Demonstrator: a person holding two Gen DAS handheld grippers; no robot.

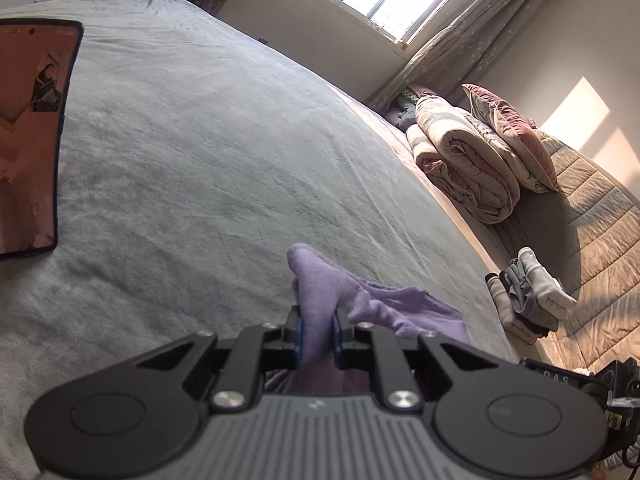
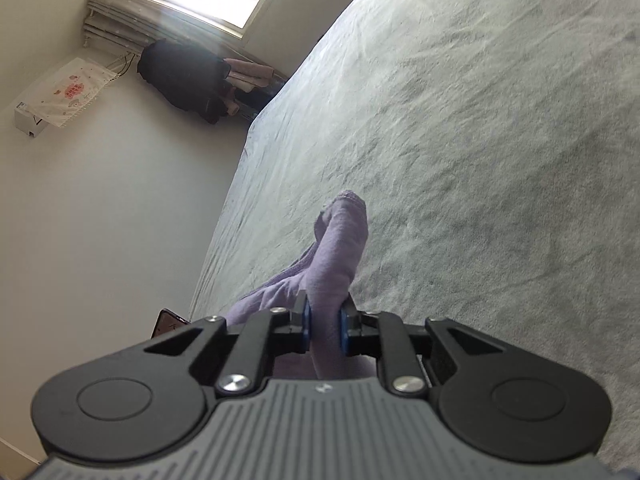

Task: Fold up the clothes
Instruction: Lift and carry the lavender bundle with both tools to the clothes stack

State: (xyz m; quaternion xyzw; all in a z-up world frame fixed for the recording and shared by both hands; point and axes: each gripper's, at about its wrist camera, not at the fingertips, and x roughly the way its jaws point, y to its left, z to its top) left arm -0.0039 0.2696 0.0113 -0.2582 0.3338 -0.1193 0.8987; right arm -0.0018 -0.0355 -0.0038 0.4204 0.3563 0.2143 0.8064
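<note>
Above the grey bed (image 1: 180, 140), the left gripper (image 1: 318, 336) pinches a bunched edge of the purple garment (image 1: 320, 280) between its blue pads; the right gripper (image 2: 325, 326) pinches another bunch (cloth poking up past both tips), clear of the bed.

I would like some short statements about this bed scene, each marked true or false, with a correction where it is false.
1. The left tool is shut on the purple garment. True.
2. The right tool is open and holds nothing. False: it also grips the purple garment, pads pressed on the cloth.
3. A phone lies on the grey bedsheet. True.
4. The folded quilt lies in the middle of the bedsheet. False: it sits at the bed's edge, by a pillow.
5. A small pile of folded clothes lies beside the grey bedsheet. True.
</note>
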